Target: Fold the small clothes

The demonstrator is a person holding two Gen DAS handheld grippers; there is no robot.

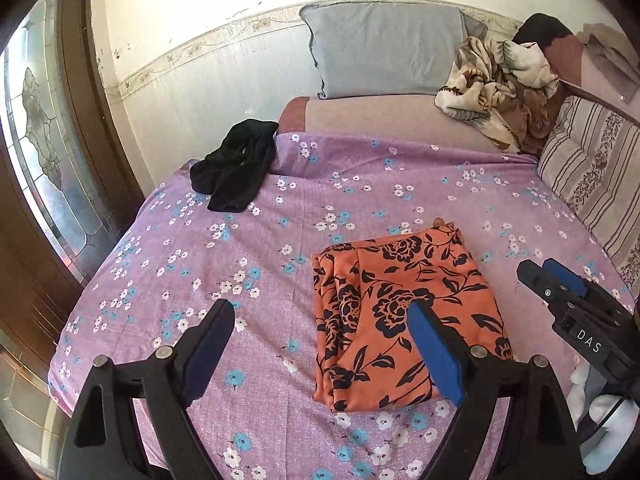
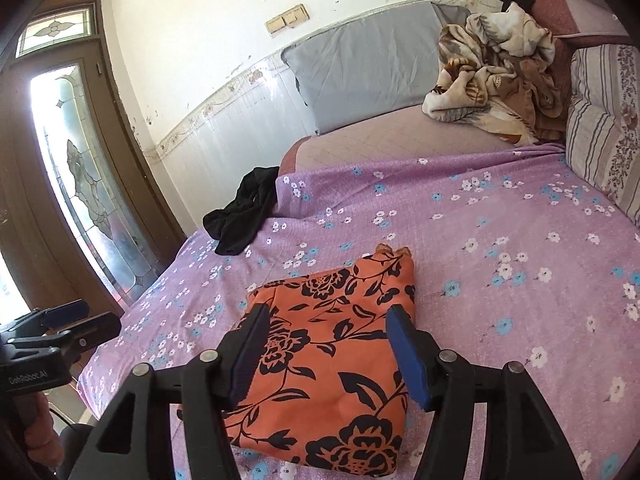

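Observation:
An orange garment with black flowers (image 1: 384, 312) lies folded into a rectangle on the purple flowered bedsheet (image 1: 280, 208); it also shows in the right wrist view (image 2: 332, 364). My left gripper (image 1: 320, 316) is open and empty, hovering over the sheet at the garment's left edge. My right gripper (image 2: 326, 320) is open and empty just above the folded garment; it shows in the left wrist view (image 1: 540, 276) at the right. A crumpled black garment (image 1: 236, 168) lies at the bed's far left edge, also in the right wrist view (image 2: 244, 212).
A grey pillow (image 1: 384, 48) leans on the wall at the back. A brown and cream blanket (image 1: 496, 88) is heaped at the back right. A striped cushion (image 1: 592, 176) lines the right side. A glass-panelled door (image 2: 80, 184) stands left of the bed.

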